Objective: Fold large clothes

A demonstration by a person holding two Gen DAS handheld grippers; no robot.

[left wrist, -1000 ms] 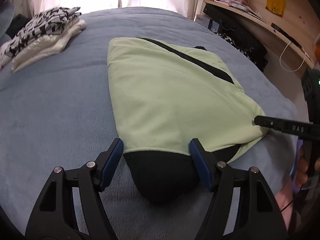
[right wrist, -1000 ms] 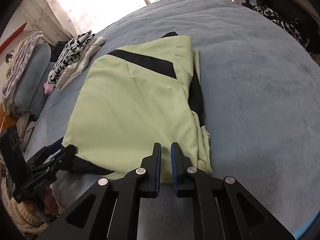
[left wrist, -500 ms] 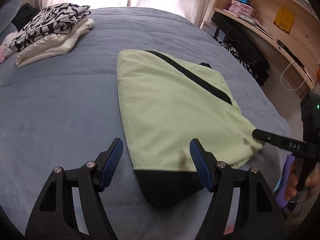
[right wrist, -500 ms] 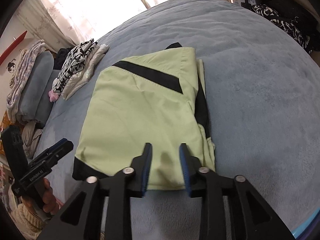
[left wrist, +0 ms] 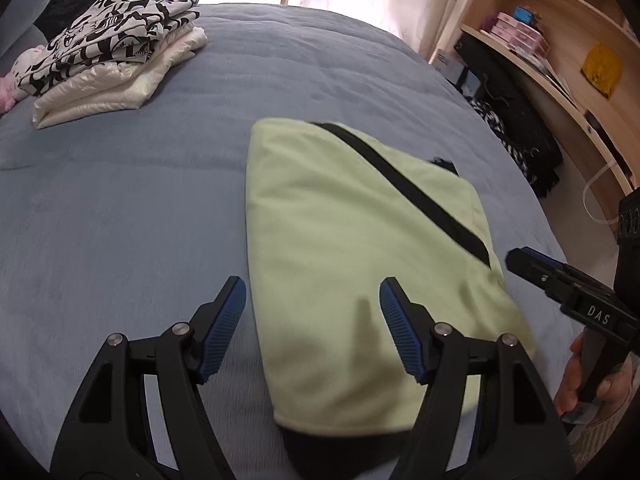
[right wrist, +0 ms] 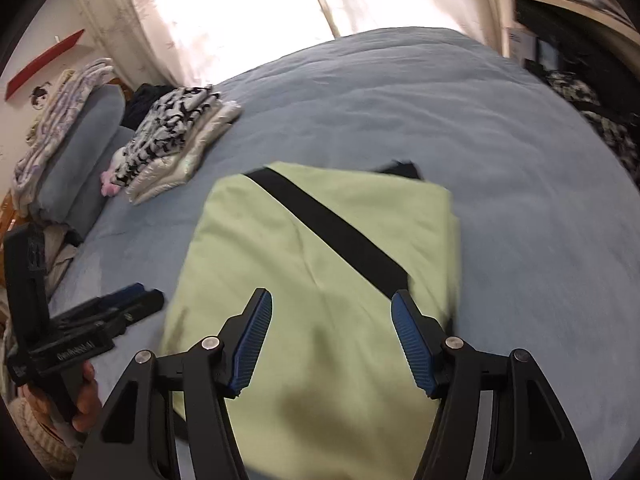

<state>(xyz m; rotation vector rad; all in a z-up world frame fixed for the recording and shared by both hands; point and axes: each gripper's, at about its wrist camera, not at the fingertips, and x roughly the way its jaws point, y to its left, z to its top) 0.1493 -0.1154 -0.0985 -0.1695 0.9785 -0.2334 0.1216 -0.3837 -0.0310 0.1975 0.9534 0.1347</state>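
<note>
A folded pale green garment [left wrist: 360, 248] [right wrist: 320, 264] with a black diagonal stripe and black trim lies flat on the blue bed. My left gripper [left wrist: 312, 312] hovers above its near left corner, open, nothing between its blue pads. My right gripper [right wrist: 332, 320] hangs over the garment's near edge; its jaws are opening and hold nothing. Each gripper shows in the other's view: the right one [left wrist: 520, 260] at the garment's right edge, the left one [right wrist: 148, 300] at its left edge.
A stack of folded clothes [left wrist: 108, 68] [right wrist: 176, 140], black-and-white print on cream, sits at the far left of the bed [left wrist: 120, 220]. Pillows [right wrist: 80, 152] lie beyond it. Wooden shelves [left wrist: 560, 60] and dark bags [left wrist: 516, 120] stand to the right of the bed.
The right gripper let go of the garment's near edge and its jaws spread wide. Both grippers lifted and drew back from the garment, which now lies flat.
</note>
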